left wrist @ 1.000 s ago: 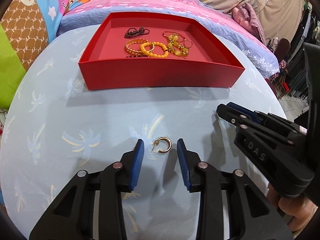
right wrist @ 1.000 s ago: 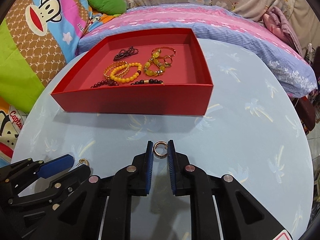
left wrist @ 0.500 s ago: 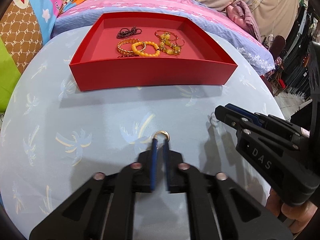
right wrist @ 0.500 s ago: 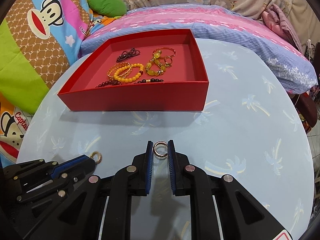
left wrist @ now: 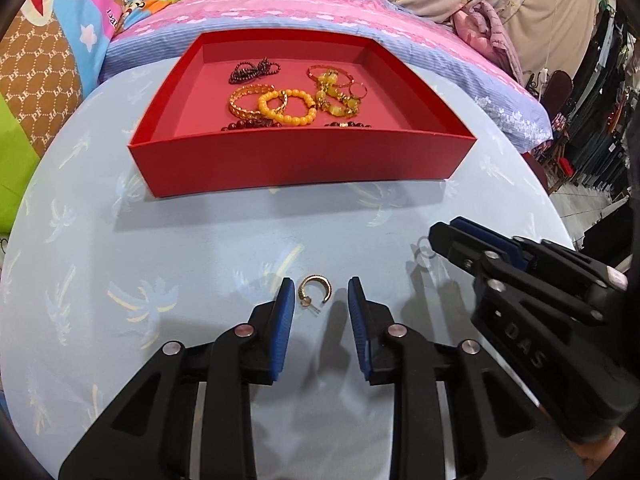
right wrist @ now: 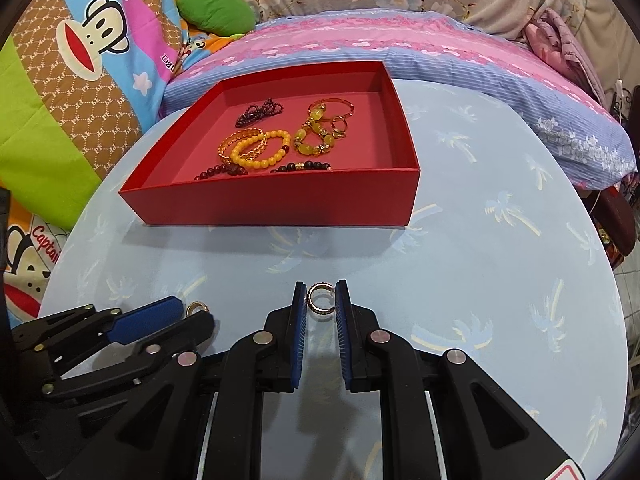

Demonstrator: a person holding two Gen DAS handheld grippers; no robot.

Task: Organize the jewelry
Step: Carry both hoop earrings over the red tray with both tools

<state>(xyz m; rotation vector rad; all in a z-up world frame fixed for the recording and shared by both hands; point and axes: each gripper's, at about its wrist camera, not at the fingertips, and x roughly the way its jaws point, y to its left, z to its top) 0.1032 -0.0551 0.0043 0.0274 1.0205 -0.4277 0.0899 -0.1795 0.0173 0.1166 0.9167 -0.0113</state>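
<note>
A gold hoop earring (left wrist: 315,289) lies on the light blue table between the open fingers of my left gripper (left wrist: 320,292), touching neither pad; it also shows in the right wrist view (right wrist: 197,307). My right gripper (right wrist: 321,299) is shut on a second gold hoop earring (right wrist: 320,300), held just above the table; it shows in the left wrist view (left wrist: 425,249) too. A red tray (left wrist: 296,160) stands further back and holds several bracelets and rings, among them a yellow bead bracelet (left wrist: 287,106).
The round table (right wrist: 500,280) has a palm-print cover. A bed with a pink and blue pillow (right wrist: 400,48) and bright cartoon bedding (right wrist: 80,60) lies behind and to the left. The table edge falls off at right.
My left gripper closed on the earring half a second ago, and now stands open again with the earring lying flat between its fingers. My right gripper keeps its earring.
</note>
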